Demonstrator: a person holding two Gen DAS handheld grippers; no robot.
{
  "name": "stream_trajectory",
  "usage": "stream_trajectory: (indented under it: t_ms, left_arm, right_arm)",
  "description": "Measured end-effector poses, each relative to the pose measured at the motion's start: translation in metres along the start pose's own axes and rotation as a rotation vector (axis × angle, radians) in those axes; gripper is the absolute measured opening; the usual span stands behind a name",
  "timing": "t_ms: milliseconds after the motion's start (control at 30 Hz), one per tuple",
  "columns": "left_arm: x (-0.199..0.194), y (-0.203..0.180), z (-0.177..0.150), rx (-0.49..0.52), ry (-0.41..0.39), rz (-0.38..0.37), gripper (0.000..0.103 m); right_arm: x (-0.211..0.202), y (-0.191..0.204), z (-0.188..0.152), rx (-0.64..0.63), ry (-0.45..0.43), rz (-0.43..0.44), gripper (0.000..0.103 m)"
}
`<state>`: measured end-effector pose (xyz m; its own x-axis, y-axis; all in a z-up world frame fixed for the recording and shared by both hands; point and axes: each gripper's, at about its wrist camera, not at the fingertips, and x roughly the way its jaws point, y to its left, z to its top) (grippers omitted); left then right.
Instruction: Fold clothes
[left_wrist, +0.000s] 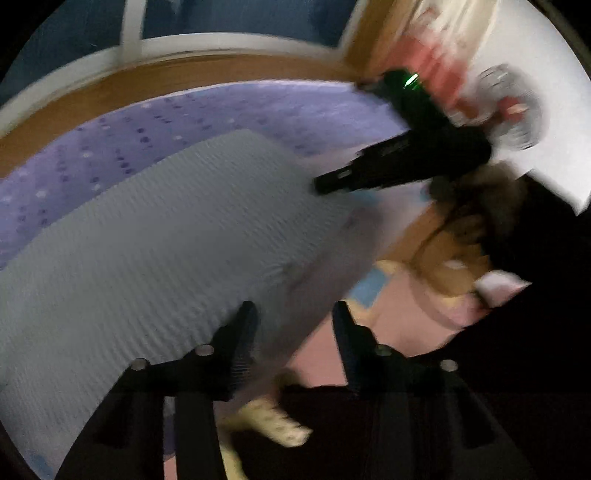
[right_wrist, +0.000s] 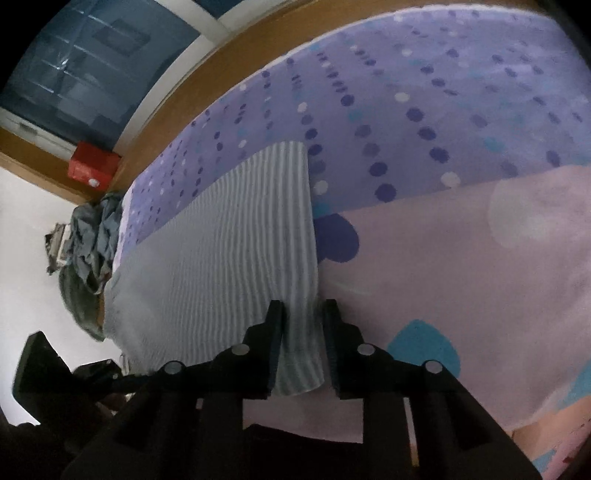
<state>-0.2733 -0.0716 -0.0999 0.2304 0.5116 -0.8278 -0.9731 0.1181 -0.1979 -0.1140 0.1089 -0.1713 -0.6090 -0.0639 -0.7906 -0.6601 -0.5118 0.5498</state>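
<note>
Striped garment (right_wrist: 229, 258): lies flat on the purple dotted bedsheet (right_wrist: 443, 103), near edge toward both grippers.
Right gripper (right_wrist: 301, 332): fingers parted, straddling the garment's right edge; cloth lies between them, not pinched.
Left gripper (left_wrist: 291, 339): fingers spread; garment's edge reaches the left finger (left_wrist: 240, 343). Picture blurred.

Home bedroom: polka-dot bedsheet (right_wrist: 443, 92), wooden bedframe (right_wrist: 229, 55)
</note>
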Motion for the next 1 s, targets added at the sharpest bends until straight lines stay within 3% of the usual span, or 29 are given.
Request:
stream_trajectory:
  t_ms: [67,133,167,200,267,300,367,533,567,633,667,700,833,867,933,1000]
  left_arm:
    - [0.016,-0.007,-0.006,-0.013,0.034,0.169,0.044]
    - [0.024,-0.016,-0.008,-0.026,0.045,0.286,0.044]
    - [0.024,-0.021,-0.008,-0.045,0.044,0.325,0.035]
    - [0.023,-0.023,-0.008,-0.078,0.046,0.364,0.017]
    - [0.016,-0.027,-0.011,-0.121,0.033,0.387,0.008]
    - [0.012,-0.033,-0.013,-0.106,0.033,0.399,0.008]
    - [0.004,-0.045,-0.017,-0.074,0.033,0.425,0.007]
    - [0.010,-0.051,-0.020,-0.020,0.083,0.474,0.009]
    - [0.014,-0.048,-0.022,-0.045,0.103,0.459,0.011]
    - [0.018,-0.041,-0.026,-0.104,0.128,0.416,0.026]
    - [0.017,-0.038,-0.026,-0.141,0.120,0.383,0.035]
    - [0.008,-0.034,-0.028,-0.196,0.086,0.342,0.037]
    - [-0.035,-0.014,-0.035,-0.419,-0.072,0.156,0.037]
    - [-0.042,-0.011,-0.033,-0.438,-0.099,0.144,0.037]
    - [-0.054,0.001,-0.024,-0.479,-0.149,0.133,0.037]
    - [-0.063,0.011,-0.017,-0.532,-0.197,0.088,0.037]
  right_arm:
    - [0.001,-0.003,0.002,-0.010,0.017,0.010,0.022]
    - [0.002,-0.006,0.005,-0.041,0.041,0.032,0.022]
    - [0.003,-0.006,0.006,-0.061,0.055,0.043,0.022]
    - [0.004,-0.006,0.008,-0.083,0.069,0.050,0.022]
    - [0.005,-0.006,0.011,-0.109,0.081,0.061,0.022]
    - [0.005,-0.007,0.011,-0.108,0.077,0.064,0.022]
    - [0.004,-0.010,0.012,-0.086,0.055,0.066,0.011]
    - [0.002,-0.021,0.013,0.006,0.054,0.135,0.008]
    - [0.002,-0.023,0.013,0.016,0.062,0.147,0.008]
    - [0.003,-0.026,0.012,0.037,0.077,0.172,0.010]
    - [0.003,-0.028,0.012,0.048,0.084,0.184,0.017]
    - [0.003,-0.030,0.012,0.058,0.092,0.196,0.021]
    - [0.002,-0.027,0.005,0.102,0.097,0.232,0.057]
    - [0.002,-0.020,0.002,0.089,0.094,0.222,0.062]
    - [0.003,-0.005,-0.001,0.045,0.082,0.166,0.064]
    - [0.006,0.009,-0.002,0.000,0.070,0.102,0.053]
